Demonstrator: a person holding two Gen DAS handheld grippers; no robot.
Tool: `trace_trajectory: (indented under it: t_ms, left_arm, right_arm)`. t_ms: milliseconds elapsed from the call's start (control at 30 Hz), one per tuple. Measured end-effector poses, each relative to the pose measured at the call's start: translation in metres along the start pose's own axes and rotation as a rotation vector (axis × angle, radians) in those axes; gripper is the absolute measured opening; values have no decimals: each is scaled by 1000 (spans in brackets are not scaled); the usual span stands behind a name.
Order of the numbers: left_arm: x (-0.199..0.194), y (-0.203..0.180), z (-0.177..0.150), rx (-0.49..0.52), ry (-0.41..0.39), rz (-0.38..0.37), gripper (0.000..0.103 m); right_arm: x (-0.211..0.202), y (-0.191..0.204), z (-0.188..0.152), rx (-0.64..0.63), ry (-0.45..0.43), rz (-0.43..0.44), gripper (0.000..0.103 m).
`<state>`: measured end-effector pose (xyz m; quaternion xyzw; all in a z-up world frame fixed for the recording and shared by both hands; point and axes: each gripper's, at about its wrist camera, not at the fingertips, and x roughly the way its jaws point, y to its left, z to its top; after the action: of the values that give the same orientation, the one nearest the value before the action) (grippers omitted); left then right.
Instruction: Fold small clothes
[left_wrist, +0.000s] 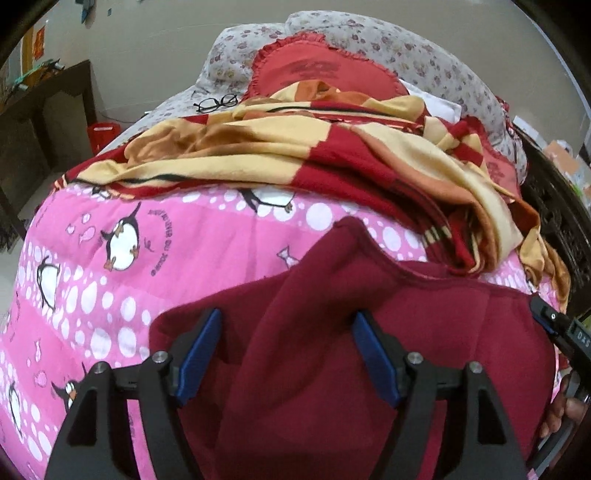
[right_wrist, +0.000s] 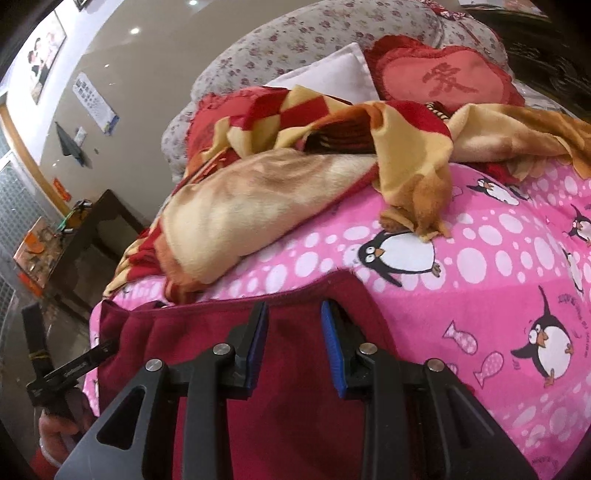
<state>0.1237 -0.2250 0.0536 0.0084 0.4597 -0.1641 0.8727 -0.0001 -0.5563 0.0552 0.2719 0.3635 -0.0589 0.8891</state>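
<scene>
A maroon garment (left_wrist: 406, 332) lies on the pink penguin bedspread (left_wrist: 177, 236), filling the lower middle of both views. The left gripper (left_wrist: 288, 354) spreads wide over a raised fold of it, gripping nothing. The right gripper (right_wrist: 293, 343) (narrower gap) hovers open over the garment's edge. A red-and-yellow blanket (right_wrist: 258, 192) is heaped behind.
</scene>
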Motion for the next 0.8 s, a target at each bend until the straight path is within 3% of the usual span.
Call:
trace_trajectory:
  t_ms: [300,500,667,800]
  left_arm:
    - [5,-6,3,33,-3,14,85]
    - [3,-5,4,29,8,5,86]
    - [-13,0,-4,17,-8,-11,85]
    - [-8,2,-12,46,8,13,85]
  right_arm:
    - [9,-9,2,24,0,23,57]
    - [-26,-2,-2,0,-13,-10,58]
    - [-68,-2,-24,-39,-33,-35,59]
    - [-64,-13,-41,-38,26,-58,59]
